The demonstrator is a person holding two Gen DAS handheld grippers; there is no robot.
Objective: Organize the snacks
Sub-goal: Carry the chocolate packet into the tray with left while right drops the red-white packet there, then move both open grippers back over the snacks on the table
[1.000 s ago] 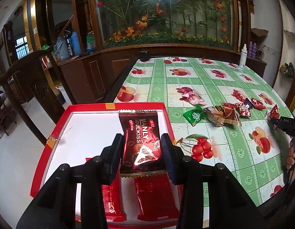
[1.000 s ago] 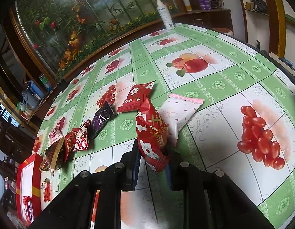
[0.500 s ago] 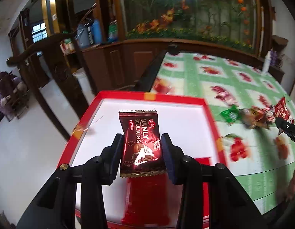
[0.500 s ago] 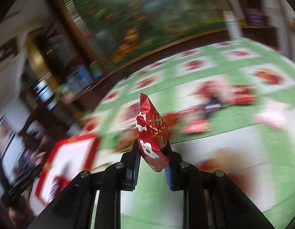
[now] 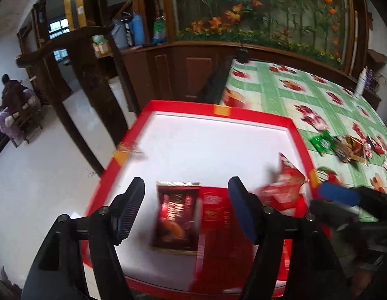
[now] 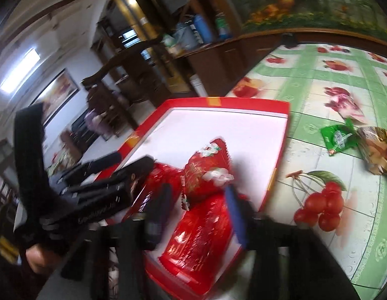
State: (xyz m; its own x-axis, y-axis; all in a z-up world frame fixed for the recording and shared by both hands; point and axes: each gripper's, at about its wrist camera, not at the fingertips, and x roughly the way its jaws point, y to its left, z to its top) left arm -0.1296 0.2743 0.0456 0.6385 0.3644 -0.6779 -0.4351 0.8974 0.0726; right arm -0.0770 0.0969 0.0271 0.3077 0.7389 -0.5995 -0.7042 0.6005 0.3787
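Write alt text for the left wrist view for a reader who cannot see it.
The left gripper, jaws opening, hangs over a red-rimmed white tray, with a dark red snack packet lying loose between its fingers beside a flat red packet. At right, the right gripper is at the tray's edge by a blurred red floral packet; more snacks lie on the fruit-patterned tablecloth.

Left gripper [image 5: 186,207]: tilted downward, jaws opening, wide gap between the two black fingers, pads clear of anything. Ribbed blue pad faces turned inward.

Right gripper [image 6: 197,210]: also pitched downward, jaws opening, pads not pressing on anything; heavy blur on both fingers. From the left wrist view it sits close beside the left gripper, on its right, one blue pad showing.

A hand [image 6: 38,257] grips the left gripper's handle, partly visible, blurred.
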